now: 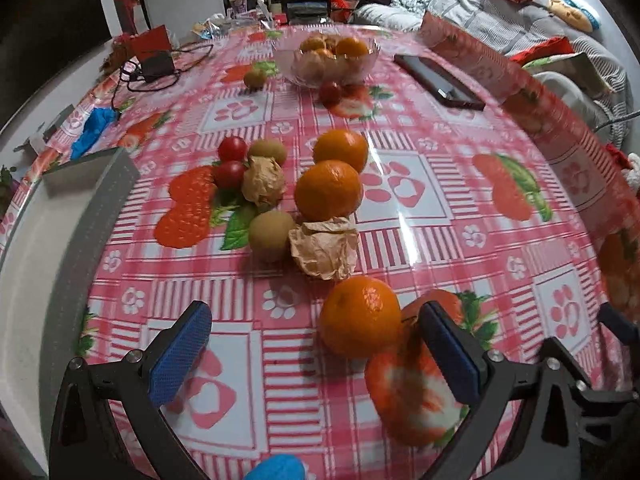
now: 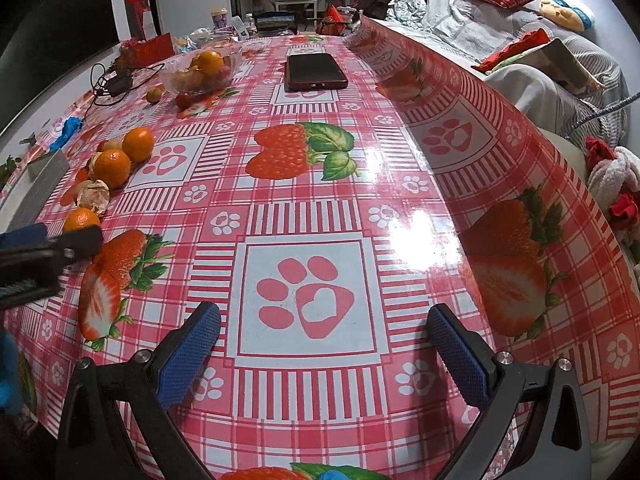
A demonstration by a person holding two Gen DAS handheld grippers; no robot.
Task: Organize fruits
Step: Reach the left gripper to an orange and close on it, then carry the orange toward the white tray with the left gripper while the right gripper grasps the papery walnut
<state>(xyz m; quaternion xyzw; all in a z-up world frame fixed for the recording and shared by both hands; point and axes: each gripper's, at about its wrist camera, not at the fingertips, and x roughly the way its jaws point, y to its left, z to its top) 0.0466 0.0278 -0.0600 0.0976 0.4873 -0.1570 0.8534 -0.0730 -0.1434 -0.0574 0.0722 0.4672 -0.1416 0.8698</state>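
Left wrist view: my left gripper [image 1: 316, 352] is wide open, holding nothing. Nearest orange [image 1: 360, 317] sits just ahead and right of centre, nearly against the right pad, well clear of the left pad. It's round, so no long axis to align; I'd shift right to centre it before closing. Past it: a husked fruit [image 1: 325, 249], a brown round fruit [image 1: 272, 234], two more oranges [image 1: 329, 190], then cherry tomatoes [image 1: 230, 174]. The glass bowl [image 1: 362, 66] toward the table's far edge already holds several oranges; one tomato and one small brown fruit lie loose beside it.

Right wrist view: right gripper [image 2: 324, 354] is also wide open and empty, over bare tablecloth [image 2: 400, 200]. All loose fruit lies well to its left, so the left gripper is clearly nearer. Bowl contents look like oranges, possibly something red too; too small to be sure. Phone [image 2: 316, 71] is near the far edge.
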